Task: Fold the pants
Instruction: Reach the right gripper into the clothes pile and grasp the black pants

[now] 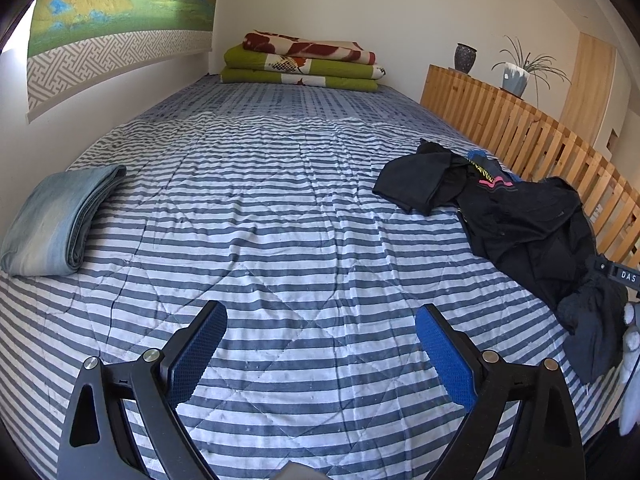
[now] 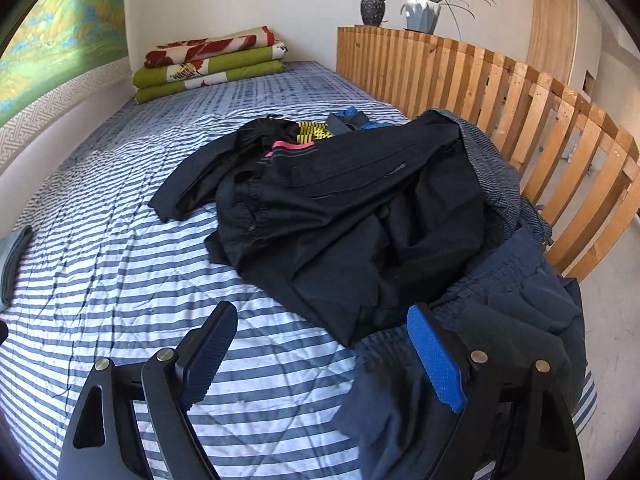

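A heap of dark clothes (image 2: 340,208) lies on the right side of the striped bed, with black pants on top and a navy garment (image 2: 512,304) at its near end. My right gripper (image 2: 320,334) stands open just in front of the heap, its right finger over the navy cloth, holding nothing. In the left wrist view the same heap (image 1: 520,220) sits at the right. My left gripper (image 1: 320,336) is open over bare bedspread. A folded pair of light blue jeans (image 1: 60,220) rests at the left edge of the bed.
A stack of folded green and red blankets (image 1: 304,64) lies at the far end of the bed. A wooden slatted rail (image 2: 520,112) runs along the right side, with a vase and potted plant (image 2: 424,12) on top. The wall is at the left.
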Demonstrator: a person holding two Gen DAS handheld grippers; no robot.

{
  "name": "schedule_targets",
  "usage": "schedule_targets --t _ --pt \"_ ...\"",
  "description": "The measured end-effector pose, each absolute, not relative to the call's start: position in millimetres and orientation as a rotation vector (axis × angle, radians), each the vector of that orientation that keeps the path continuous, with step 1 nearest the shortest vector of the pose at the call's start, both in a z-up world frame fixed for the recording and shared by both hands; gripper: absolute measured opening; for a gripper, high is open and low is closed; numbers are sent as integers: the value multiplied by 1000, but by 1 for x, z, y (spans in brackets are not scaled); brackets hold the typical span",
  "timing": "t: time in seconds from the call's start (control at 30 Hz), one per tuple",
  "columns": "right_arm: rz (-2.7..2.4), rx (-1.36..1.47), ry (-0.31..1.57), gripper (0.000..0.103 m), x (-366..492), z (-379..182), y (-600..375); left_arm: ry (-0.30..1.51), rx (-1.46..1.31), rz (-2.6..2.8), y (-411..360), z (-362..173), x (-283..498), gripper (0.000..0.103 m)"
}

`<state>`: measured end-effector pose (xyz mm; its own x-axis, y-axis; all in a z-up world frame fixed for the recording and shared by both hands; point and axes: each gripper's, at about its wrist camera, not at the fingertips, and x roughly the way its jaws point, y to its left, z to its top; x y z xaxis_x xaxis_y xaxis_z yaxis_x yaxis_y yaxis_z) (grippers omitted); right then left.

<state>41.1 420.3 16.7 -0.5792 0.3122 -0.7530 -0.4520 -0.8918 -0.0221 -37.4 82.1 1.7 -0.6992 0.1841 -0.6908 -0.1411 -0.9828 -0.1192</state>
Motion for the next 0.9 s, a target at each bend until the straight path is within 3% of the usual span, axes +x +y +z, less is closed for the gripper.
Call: schedule_targets --t 0.47,0.7,0.83,0.9 --pt "2460 -1191 389 84 -19 18 483 -71 -1173 2732 87 -16 -54 97" --pt "2319 -1258 348 84 -75 -9 497 -98 -1162 2749 73 -11 -55 97" --pt "2249 -1297 448 84 -91 -26 515 -126 -1157 2765 62 -8 -56 97" --pt "2240 -1313 451 58 -95 -30 518 -137 -1155 2765 57 -6 -56 96"
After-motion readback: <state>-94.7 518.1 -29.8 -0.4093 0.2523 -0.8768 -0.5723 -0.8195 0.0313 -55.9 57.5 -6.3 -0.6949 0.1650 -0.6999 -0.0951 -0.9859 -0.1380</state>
